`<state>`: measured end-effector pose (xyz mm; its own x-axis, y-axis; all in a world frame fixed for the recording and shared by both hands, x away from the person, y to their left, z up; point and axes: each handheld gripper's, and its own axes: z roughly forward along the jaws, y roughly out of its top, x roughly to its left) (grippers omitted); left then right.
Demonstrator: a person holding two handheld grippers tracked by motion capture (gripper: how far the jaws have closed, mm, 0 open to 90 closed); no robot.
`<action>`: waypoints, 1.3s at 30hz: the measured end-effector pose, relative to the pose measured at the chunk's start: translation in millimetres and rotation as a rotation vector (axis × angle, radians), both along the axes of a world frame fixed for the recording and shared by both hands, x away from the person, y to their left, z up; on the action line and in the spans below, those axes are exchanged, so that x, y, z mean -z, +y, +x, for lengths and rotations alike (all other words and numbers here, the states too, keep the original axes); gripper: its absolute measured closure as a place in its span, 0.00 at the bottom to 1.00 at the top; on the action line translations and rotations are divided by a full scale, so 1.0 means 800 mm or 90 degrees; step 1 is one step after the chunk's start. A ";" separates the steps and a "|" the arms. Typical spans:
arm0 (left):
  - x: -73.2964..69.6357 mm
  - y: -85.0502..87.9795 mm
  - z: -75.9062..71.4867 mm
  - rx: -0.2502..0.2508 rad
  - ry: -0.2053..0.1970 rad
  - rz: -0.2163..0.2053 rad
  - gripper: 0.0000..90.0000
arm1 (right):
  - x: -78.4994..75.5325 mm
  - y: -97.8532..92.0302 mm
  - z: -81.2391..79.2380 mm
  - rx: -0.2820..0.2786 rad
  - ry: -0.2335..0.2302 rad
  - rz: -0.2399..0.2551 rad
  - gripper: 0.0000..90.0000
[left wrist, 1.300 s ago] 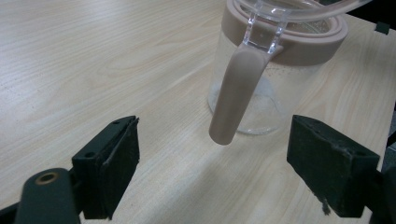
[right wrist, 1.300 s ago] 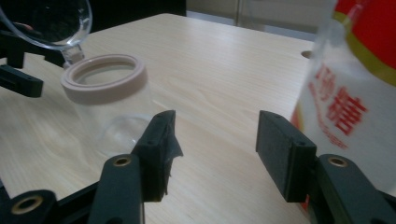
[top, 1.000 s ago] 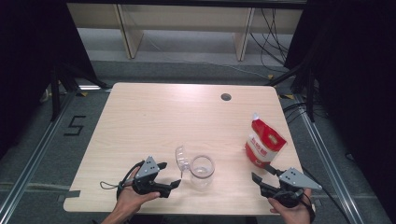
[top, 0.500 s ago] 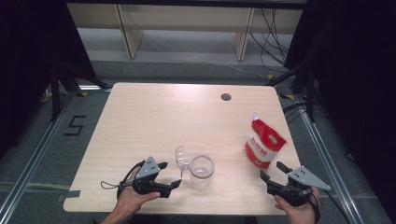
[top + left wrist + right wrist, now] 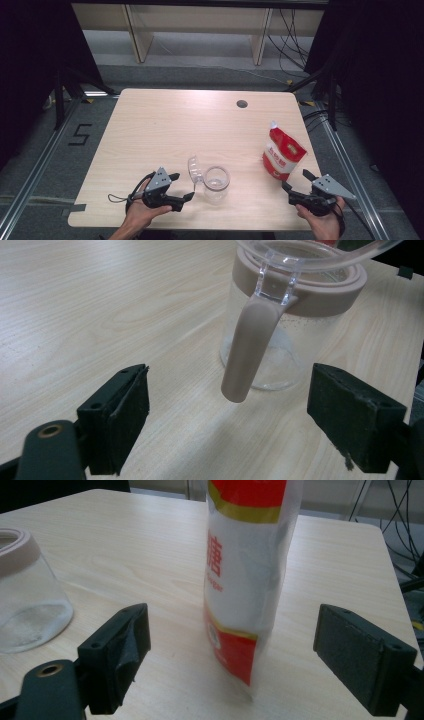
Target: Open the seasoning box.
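The right gripper (image 5: 230, 655) has just been opening its jaws; they stand spread, with the red-and-white pouch (image 5: 247, 580) upright between them but untouched. The left gripper (image 5: 227, 425) also stands spread, aimed at the beige handle (image 5: 250, 345) of the glass jar (image 5: 216, 183), not touching it. The jar rests near the table's (image 5: 165, 130) front edge, its lid (image 5: 194, 169) tipped open, and looks nearly empty. Judged progress: early; gripping, lifting and pouring the pouch all remain.
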<state>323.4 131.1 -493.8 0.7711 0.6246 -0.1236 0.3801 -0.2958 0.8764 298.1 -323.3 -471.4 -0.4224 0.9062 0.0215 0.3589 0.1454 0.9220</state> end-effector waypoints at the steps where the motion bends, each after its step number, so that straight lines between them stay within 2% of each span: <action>1: 0.000 0.000 0.001 0.003 -0.005 0.003 0.19 | 0.000 0.002 0.000 0.013 0.008 0.006 0.17; 3: -0.001 0.001 0.001 0.000 -0.003 0.005 0.19 | 0.001 0.001 0.005 0.006 -0.001 0.003 0.17; 4: 0.000 0.001 0.001 0.002 -0.006 0.002 0.19 | 0.001 0.003 0.006 0.009 0.012 0.010 0.17; 5: -0.001 0.001 0.001 0.002 -0.006 0.002 0.19 | 0.003 0.002 0.010 0.005 -0.001 0.009 0.17; 6: -0.001 0.001 0.001 0.003 -0.007 0.006 0.19 | 0.002 0.003 0.010 0.009 0.008 0.010 0.17; 7: -0.001 0.001 0.001 -0.002 -0.008 0.005 0.19 | 0.003 0.001 0.014 0.002 -0.004 0.000 0.17; 8: -0.002 0.001 0.001 -0.002 -0.010 0.006 0.19 | 0.003 0.004 0.015 0.006 0.003 0.016 0.17; 9: -0.001 0.002 0.001 -0.001 -0.009 0.003 0.19 | 0.004 0.001 0.020 -0.003 -0.018 -0.005 0.17; 10: -0.002 0.002 0.000 -0.006 -0.007 0.003 0.19 | 0.005 0.002 0.022 -0.007 -0.015 0.003 0.17; 11: -0.002 0.002 0.000 -0.004 -0.007 0.000 0.19 | 0.006 0.006 0.022 0.011 -0.009 0.014 0.17; 13: -0.002 0.004 0.001 -0.002 -0.010 0.002 0.19 | 0.007 0.005 0.028 -0.007 -0.010 -0.006 0.17; 14: -0.003 0.004 0.000 -0.010 -0.009 0.003 0.19 | 0.008 0.006 0.029 -0.011 0.001 0.002 0.17; 16: -0.003 0.006 0.000 -0.011 -0.011 0.002 0.19 | 0.010 0.007 0.034 -0.005 -0.011 0.001 0.17; 17: -0.003 0.005 -0.001 -0.014 -0.003 -0.007 0.19 | 0.012 0.006 0.038 -0.020 -0.012 -0.002 0.17; 19: -0.003 0.007 0.000 -0.010 -0.012 0.002 0.19 | 0.012 0.009 0.038 -0.003 0.014 0.004 0.17; 20: -0.003 0.007 0.001 -0.011 -0.010 0.001 0.19 | 0.014 0.007 0.043 -0.025 -0.002 -0.001 0.17; 23: -0.004 0.006 0.002 -0.016 -0.009 0.002 0.19 | 0.015 0.010 0.043 -0.011 0.007 0.005 0.18; 24: -0.003 0.005 0.003 -0.013 -0.008 -0.003 0.19 | 0.016 0.007 0.045 -0.022 0.003 -0.002 0.18; 25: -0.003 0.005 0.004 -0.012 -0.007 0.000 0.19 | 0.016 0.009 0.043 -0.006 0.007 -0.003 0.18; 26: -0.003 0.004 0.003 -0.017 -0.004 0.002 0.19 | 0.018 0.009 0.046 -0.013 -0.012 0.003 0.18; 27: -0.003 0.003 0.004 -0.015 -0.004 0.002 0.19 | 0.018 0.009 0.046 -0.014 -0.011 -0.006 0.18; 28: -0.002 0.002 0.004 -0.012 -0.002 -0.005 0.19 | 0.018 0.011 0.044 -0.004 0.003 0.008 0.18; 29: -0.002 0.002 0.004 -0.011 -0.001 -0.005 0.19 | 0.018 0.010 0.045 -0.011 -0.001 -0.004 0.18; 30: -0.002 0.002 0.005 -0.010 -0.001 -0.003 0.19 | 0.019 0.010 0.047 -0.015 -0.012 -0.008 0.18; 33: -0.002 0.001 0.005 -0.007 -0.003 0.001 0.19 | 0.020 0.012 0.048 -0.009 -0.012 -0.010 0.18; 34: -0.002 0.000 0.006 -0.008 -0.005 -0.005 0.19 | 0.021 0.011 0.050 -0.015 -0.023 -0.018 0.18; 39: -0.002 -0.001 0.007 -0.007 -0.001 0.000 0.19 | 0.023 0.012 0.049 -0.013 -0.019 -0.006 0.18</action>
<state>329.3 129.9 -492.2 0.7645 0.6328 -0.1230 0.3824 -0.2917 0.8767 337.7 -313.7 -489.5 -0.4418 0.8971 0.0003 0.3274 0.1609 0.9311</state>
